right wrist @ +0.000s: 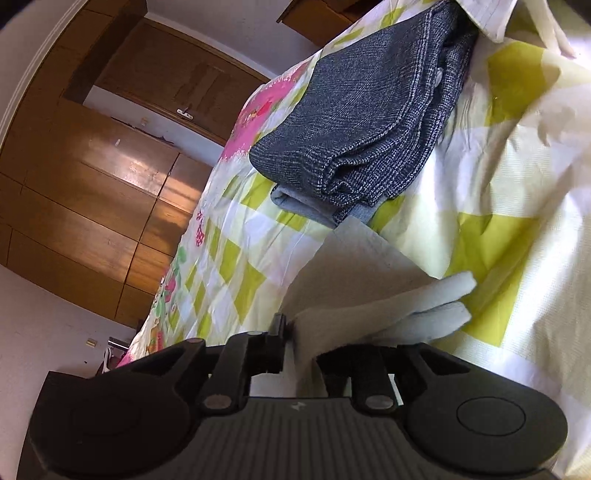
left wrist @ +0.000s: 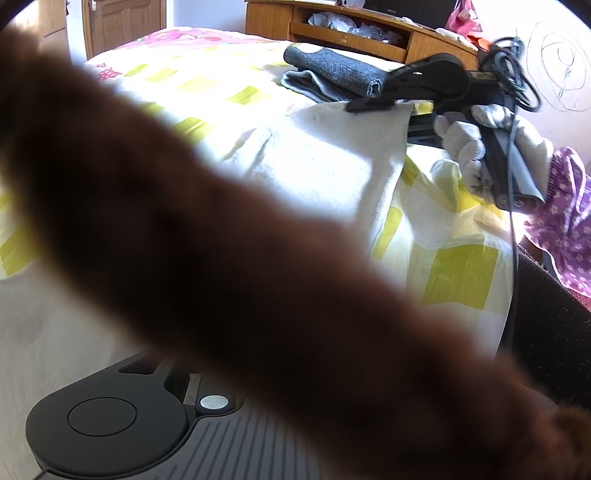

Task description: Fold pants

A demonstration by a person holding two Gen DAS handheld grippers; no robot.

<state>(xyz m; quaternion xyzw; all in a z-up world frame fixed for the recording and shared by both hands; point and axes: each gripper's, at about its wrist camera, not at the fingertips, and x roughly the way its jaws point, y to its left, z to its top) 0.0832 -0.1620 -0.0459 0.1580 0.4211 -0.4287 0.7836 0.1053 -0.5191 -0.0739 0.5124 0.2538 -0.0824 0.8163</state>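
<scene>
Cream-white pants [left wrist: 325, 166] lie spread on the bed; they also show in the right wrist view [right wrist: 354, 266]. My right gripper [left wrist: 369, 105] is shut on a corner of the pants and holds it up; in its own view the cloth sits between its fingers [right wrist: 299, 354]. A gloved hand [left wrist: 476, 155] holds that gripper. A blurred brown shape [left wrist: 221, 258], very close to the left wrist lens, hides my left gripper's fingers.
A folded dark grey garment [left wrist: 332, 70] lies on a lighter one on the yellow-checked bedspread [left wrist: 454, 266], also in the right wrist view [right wrist: 369, 118]. A wooden shelf [left wrist: 351, 29] stands behind the bed. A wooden wardrobe [right wrist: 92, 184] fills the left.
</scene>
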